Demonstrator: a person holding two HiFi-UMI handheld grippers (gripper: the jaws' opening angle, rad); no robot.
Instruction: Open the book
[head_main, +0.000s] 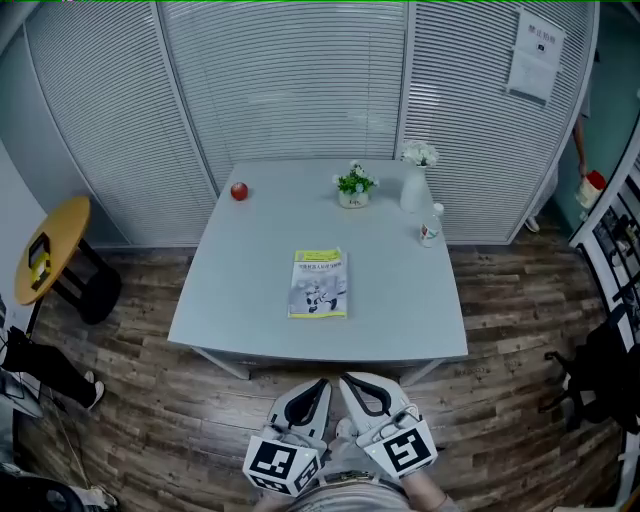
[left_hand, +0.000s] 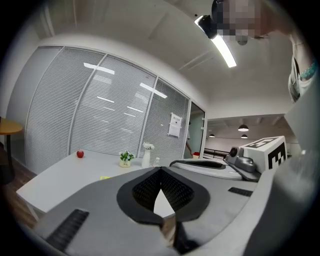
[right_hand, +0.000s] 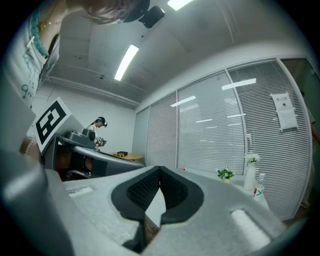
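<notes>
Head view: the book (head_main: 319, 284) lies closed mid-table (head_main: 240, 300), long axis running straight away from the near edge. Left gripper (head_main: 322, 384) and right gripper (head_main: 346, 380) sit side by side short of that edge, neither nearer. Left gripper view: jaws together, empty. Right gripper view: same, nothing between them.
</notes>
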